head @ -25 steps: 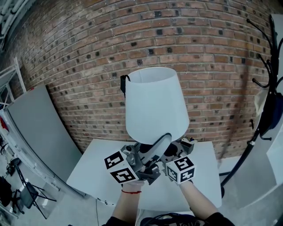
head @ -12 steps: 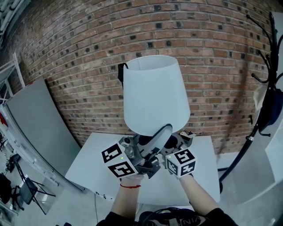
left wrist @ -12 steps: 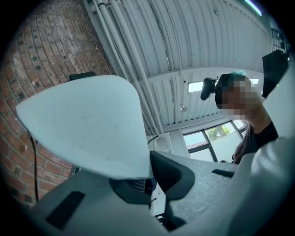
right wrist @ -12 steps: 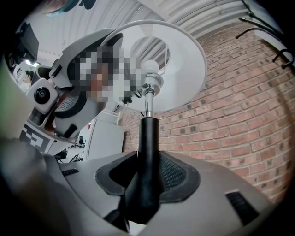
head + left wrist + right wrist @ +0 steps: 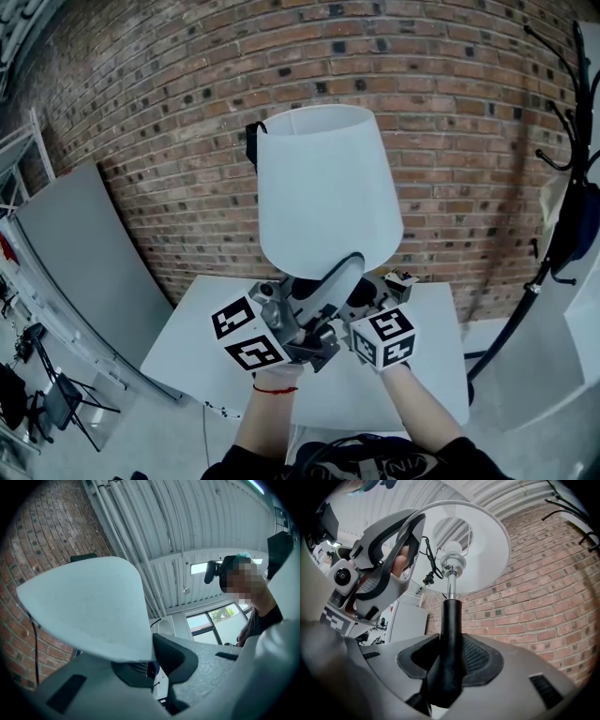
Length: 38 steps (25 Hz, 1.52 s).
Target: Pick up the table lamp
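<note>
The table lamp is held up off the white table [image 5: 183,352], with its white shade [image 5: 323,187] in front of the brick wall. My right gripper [image 5: 447,663] is shut on the lamp's black stem [image 5: 451,630], below the chrome socket and bulb [image 5: 451,550]. My left gripper [image 5: 152,656] is shut on the lower rim of the shade [image 5: 89,606]. In the head view the left gripper [image 5: 342,272] reaches up to the shade's underside, and the right gripper [image 5: 364,298] sits just beside it. The lamp's base is hidden behind the grippers.
The lamp's black cord and plug [image 5: 429,576] hang by the shade. A grey panel [image 5: 84,253] leans at the left of the table. A black coat rack [image 5: 562,187] stands at the right. The brick wall [image 5: 450,122] is close behind.
The lamp and both grippers sit slightly higher in the head view than a second ago. Both grips are unchanged.
</note>
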Motion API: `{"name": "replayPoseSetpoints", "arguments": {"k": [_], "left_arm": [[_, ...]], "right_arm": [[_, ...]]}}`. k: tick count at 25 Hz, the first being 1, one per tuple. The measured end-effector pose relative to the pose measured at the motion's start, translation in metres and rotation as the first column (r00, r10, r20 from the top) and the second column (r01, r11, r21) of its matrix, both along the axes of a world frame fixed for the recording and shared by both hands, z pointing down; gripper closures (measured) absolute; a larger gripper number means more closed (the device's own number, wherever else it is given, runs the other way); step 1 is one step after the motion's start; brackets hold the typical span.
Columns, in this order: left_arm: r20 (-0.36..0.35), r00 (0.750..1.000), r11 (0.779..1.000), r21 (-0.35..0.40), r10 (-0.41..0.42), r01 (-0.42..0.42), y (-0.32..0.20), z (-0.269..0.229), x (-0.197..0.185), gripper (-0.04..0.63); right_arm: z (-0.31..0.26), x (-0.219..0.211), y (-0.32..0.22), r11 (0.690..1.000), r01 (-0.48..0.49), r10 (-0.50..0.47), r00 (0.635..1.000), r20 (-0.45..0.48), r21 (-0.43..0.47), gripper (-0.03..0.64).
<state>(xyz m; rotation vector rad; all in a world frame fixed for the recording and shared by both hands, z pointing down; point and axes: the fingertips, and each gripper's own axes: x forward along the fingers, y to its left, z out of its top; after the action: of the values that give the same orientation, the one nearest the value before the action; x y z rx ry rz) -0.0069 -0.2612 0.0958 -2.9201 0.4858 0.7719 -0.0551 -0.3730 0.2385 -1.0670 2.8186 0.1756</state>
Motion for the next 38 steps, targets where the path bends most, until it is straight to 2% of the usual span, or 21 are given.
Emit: {"name": "replayPoseSetpoints", "arguments": {"k": [38], "left_arm": [[-0.005,1.0,1.0,0.012,-0.016,0.016,-0.0028,-0.0031,-0.0039,0.583]], "right_arm": [[-0.0052,-0.0053,-0.004,1.0,0.001,-0.001,1.0,0.0,0.021,0.465]]}}
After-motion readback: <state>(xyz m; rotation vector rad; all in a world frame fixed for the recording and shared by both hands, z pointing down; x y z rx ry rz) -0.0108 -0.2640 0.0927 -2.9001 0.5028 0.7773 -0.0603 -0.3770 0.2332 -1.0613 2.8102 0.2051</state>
